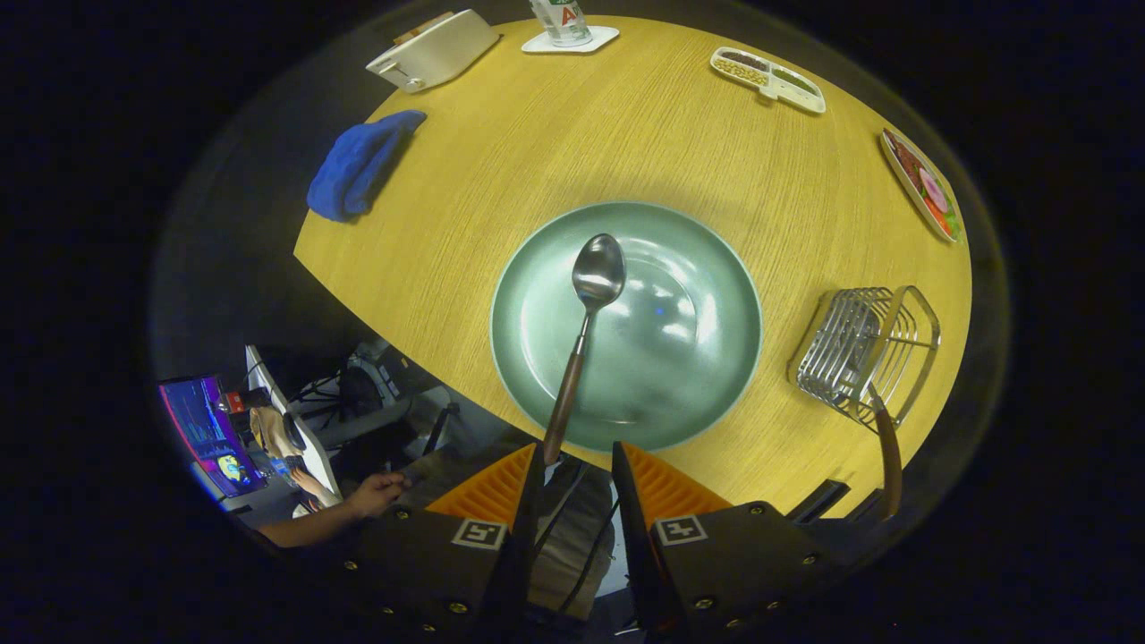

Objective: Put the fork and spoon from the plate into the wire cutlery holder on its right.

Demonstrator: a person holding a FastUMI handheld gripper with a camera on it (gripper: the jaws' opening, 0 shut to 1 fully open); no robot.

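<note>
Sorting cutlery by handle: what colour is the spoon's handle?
Dark brown, wood-like, below a silver bowl; the spoon shows best in the gripper view, its handle end at the open gripper.

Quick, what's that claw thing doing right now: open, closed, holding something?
Gripper: apparently holding the spoon by its handle end; a firm two-finger grip cannot be told.

1. A blue cloth (360, 166) lies at the bench (572, 152) edge.
2. A white toaster (433, 50) sits just beyond the cloth.
3. A coaster (572, 41) carries a bottle (560, 18), beyond the toaster.
4. A divided snack tray (767, 79) and a food plate (923, 184) lie well apart from the cloth.
</note>
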